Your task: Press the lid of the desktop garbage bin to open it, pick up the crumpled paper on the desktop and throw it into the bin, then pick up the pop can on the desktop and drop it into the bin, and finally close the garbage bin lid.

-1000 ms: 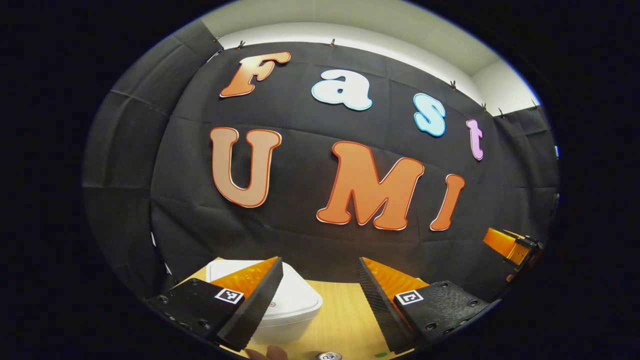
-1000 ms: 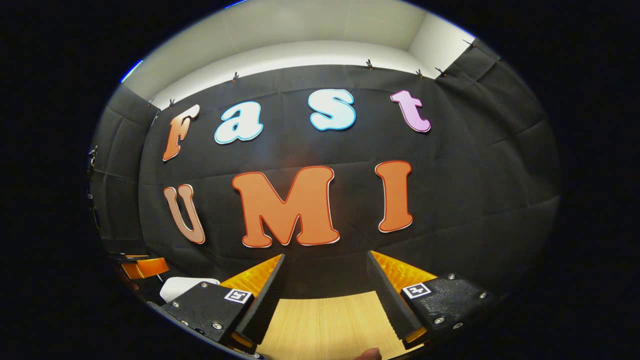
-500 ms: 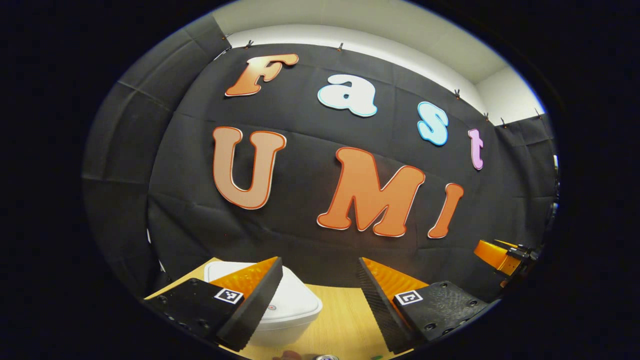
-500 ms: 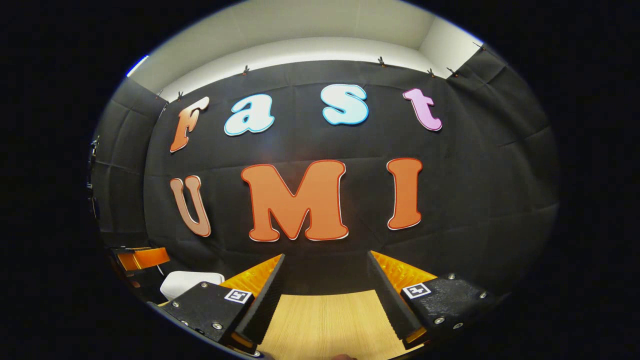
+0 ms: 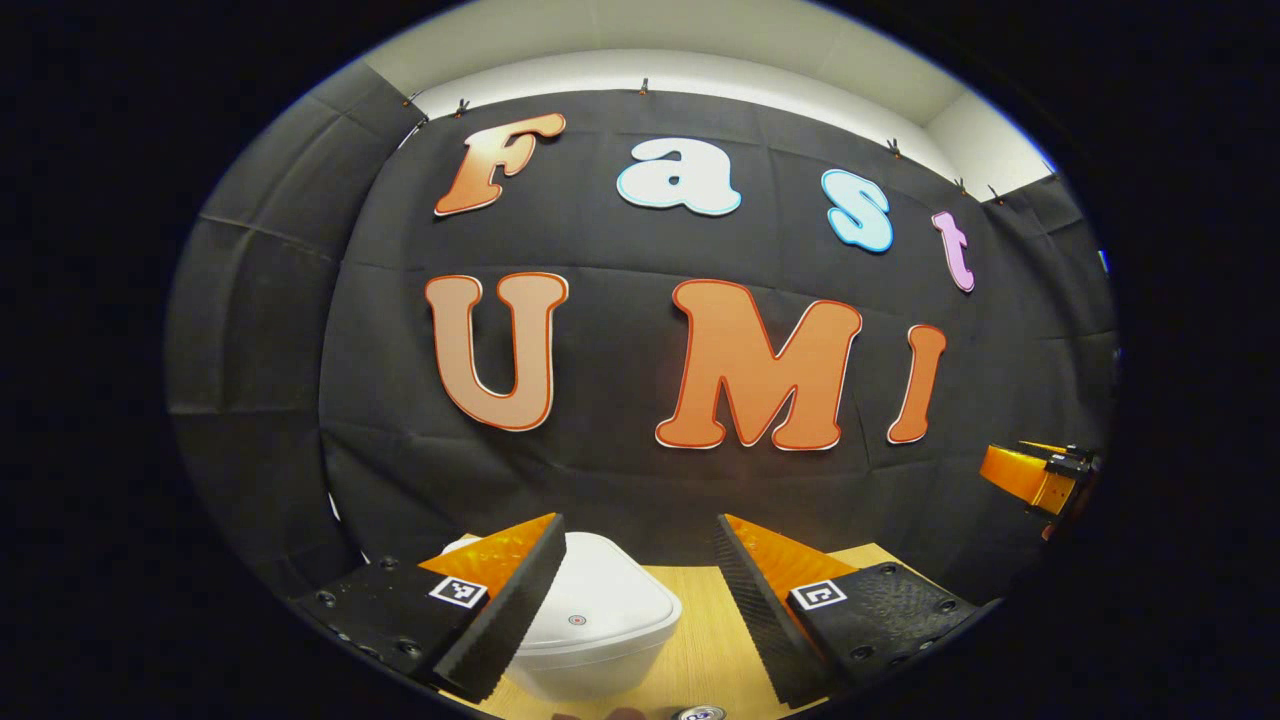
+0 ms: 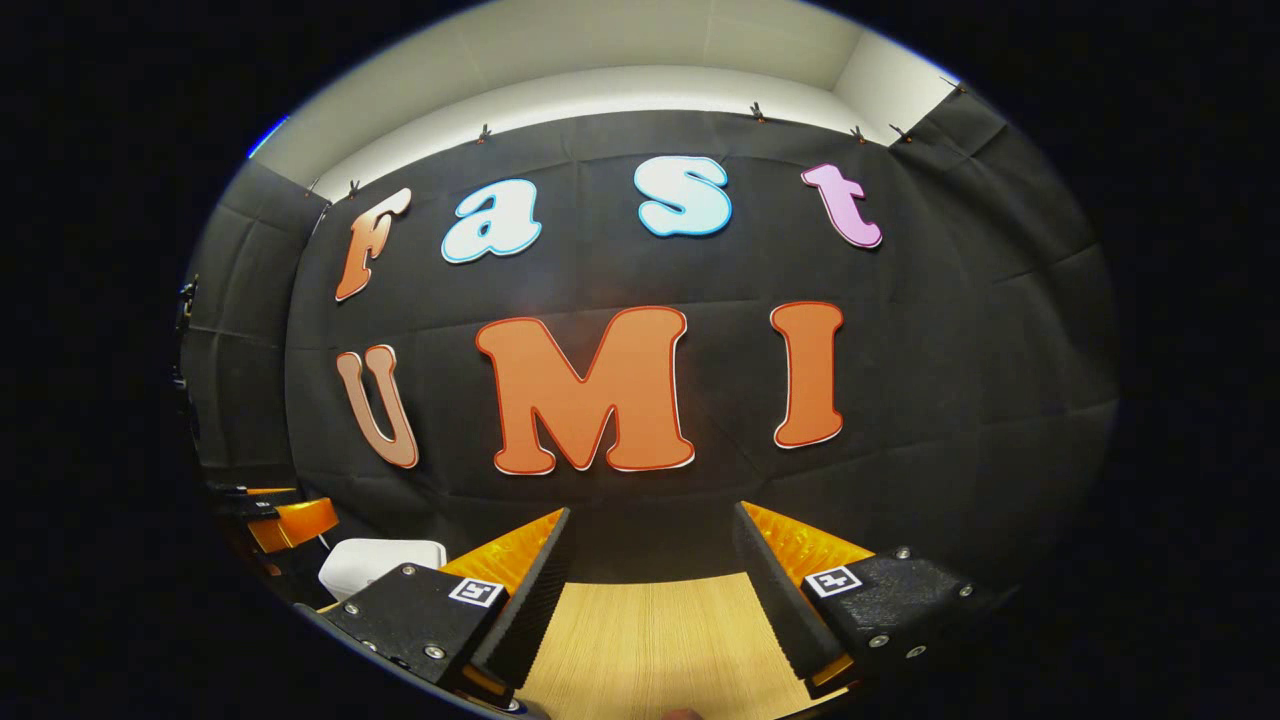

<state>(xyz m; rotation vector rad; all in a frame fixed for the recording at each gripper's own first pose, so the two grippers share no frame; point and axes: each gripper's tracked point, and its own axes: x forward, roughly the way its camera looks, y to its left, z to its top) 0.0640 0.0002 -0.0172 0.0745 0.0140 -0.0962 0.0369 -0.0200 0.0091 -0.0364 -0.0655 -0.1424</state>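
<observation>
Bin (image 5: pixel 600 625), lid shut, sits beside pop can (image 5: pixel 698 713).

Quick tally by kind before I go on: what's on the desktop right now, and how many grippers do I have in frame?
Garbage bin, white, lid down: 1
Pop can, top just visible at the lower edge of the left gripper view: 1
Grippers: 2, the left gripper and the right gripper, both with jaws apart and nothing between them
Total: 4
</observation>
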